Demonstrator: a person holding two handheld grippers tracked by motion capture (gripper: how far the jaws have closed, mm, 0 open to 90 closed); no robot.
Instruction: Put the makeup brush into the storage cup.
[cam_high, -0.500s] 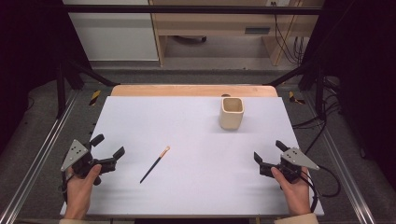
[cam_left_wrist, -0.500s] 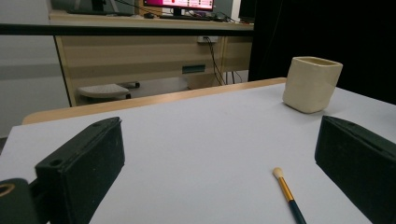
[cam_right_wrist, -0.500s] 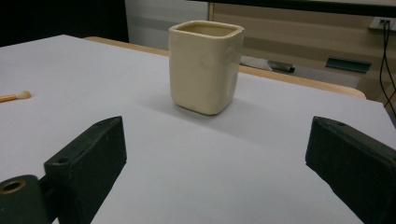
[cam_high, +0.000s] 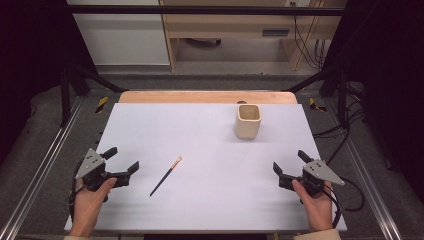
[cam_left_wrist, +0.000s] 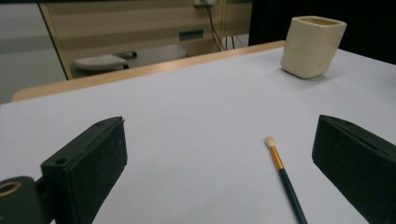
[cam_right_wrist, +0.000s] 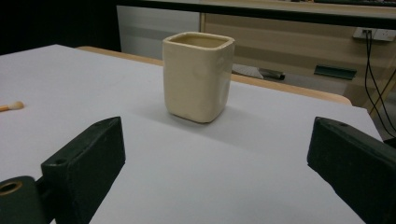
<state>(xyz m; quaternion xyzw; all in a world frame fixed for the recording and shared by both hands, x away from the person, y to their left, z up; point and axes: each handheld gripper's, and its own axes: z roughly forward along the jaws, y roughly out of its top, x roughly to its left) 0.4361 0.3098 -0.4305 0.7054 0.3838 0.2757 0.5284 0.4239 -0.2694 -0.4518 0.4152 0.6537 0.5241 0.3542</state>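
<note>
The left gripper (cam_high: 120, 159) rests low on the near left part of the white mat (cam_high: 200, 125), with its jaws standing wide apart and nothing between them. In the left gripper view the two black jaws frame the bare mat, and the brush (cam_left_wrist: 285, 175) lies just inside the right jaw, so this gripper seems aimed for a pick that is not yet begun. The right gripper (cam_high: 290, 162) sits at the near right part of the mat, also spread wide and empty. Its own view looks straight at the cup (cam_right_wrist: 198, 77), which I read as a ready pose for steadying or taking it.

The brush (cam_high: 166, 176) lies flat on the mat, well apart from the cup, nearer to the person and to the cup's left as the high view shows it. It lies slanted, the pale tip toward the cup and the dark handle end toward the left gripper. This makes the handle the easier part to take.

The cup (cam_high: 248, 121) stands upright and open at the top, on the far right part of the mat. Probably it is placed so to receive the brush from above. Both hands (cam_high: 90, 202) hold the grippers from behind, away from the cup.
</note>
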